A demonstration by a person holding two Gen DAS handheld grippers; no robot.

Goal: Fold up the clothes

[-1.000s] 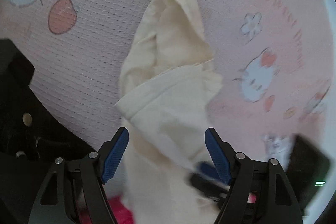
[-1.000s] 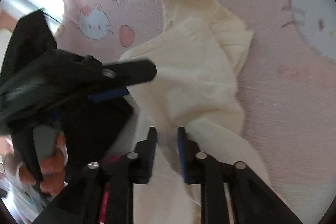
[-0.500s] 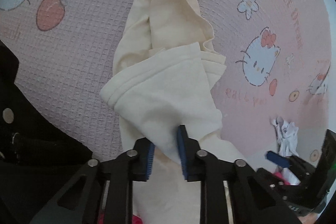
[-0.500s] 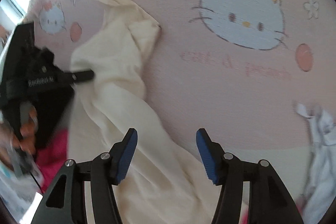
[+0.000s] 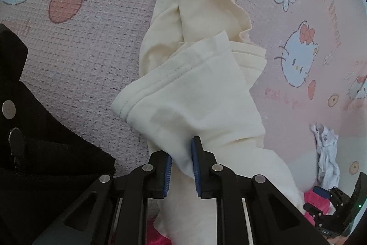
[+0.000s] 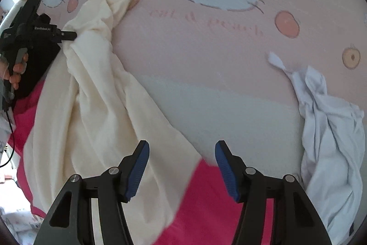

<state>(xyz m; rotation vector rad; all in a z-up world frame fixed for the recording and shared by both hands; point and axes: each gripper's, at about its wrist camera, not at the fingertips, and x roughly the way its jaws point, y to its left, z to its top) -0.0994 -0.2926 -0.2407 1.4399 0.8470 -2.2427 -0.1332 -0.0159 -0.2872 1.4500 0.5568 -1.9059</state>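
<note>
The cream garment [image 5: 195,93] lies bunched down the frame's centre on the pink cartoon-print sheet [image 5: 96,43], its hemmed fold clamped in the left gripper [image 5: 182,167], while the right gripper [image 6: 181,169] hangs spread apart, empty, beside a white garment [image 6: 330,130] at right.

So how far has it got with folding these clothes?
Barely started. Nothing looks folded yet: the cream garment lies bunched and twisted on the pink blanket. In hand: the left gripper is pinching a bunch of that cream cloth, while the right gripper is open above it, holding nothing. Left to do: spread and fold it, then the crumpled white garment, the pink one and a black one.
</note>
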